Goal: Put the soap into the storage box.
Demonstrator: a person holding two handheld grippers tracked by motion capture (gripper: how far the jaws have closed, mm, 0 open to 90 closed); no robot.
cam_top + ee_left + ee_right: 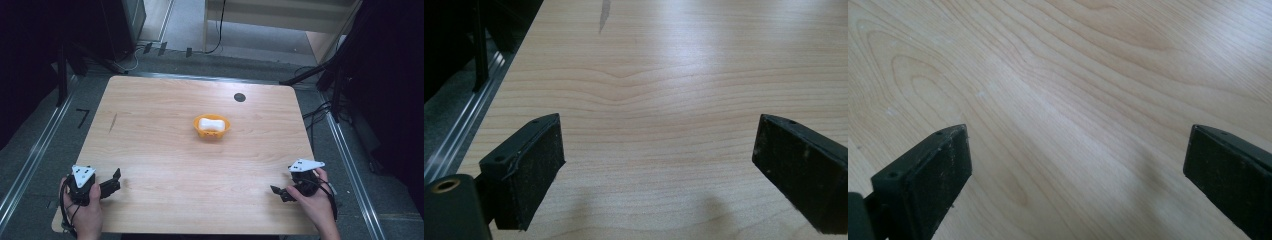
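Note:
An orange bowl (pixel 224 128) sits near the middle of the wooden table (pixel 165 150), and a white bone-shaped object (pixel 211 123) lies inside it. My left gripper (pixel 116 181) rests at the table's near left corner, held by a hand, jaws wide apart with nothing between them. My right gripper (pixel 278 192) rests at the near right corner, also open and empty. In the left gripper view the black pads (pixel 531 170) frame bare wood, and the left gripper (pixel 659 172) points up the table. In the right gripper view the right gripper (pixel 1075 180) stands over bare wood too.
A small dark round disc (pixel 239 97) lies on the table's far side, right of centre. A short dark streak (pixel 113 123) marks the wood at the left. Metal rails (pixel 30 160) run along both sides of the table, with cables and stands beyond.

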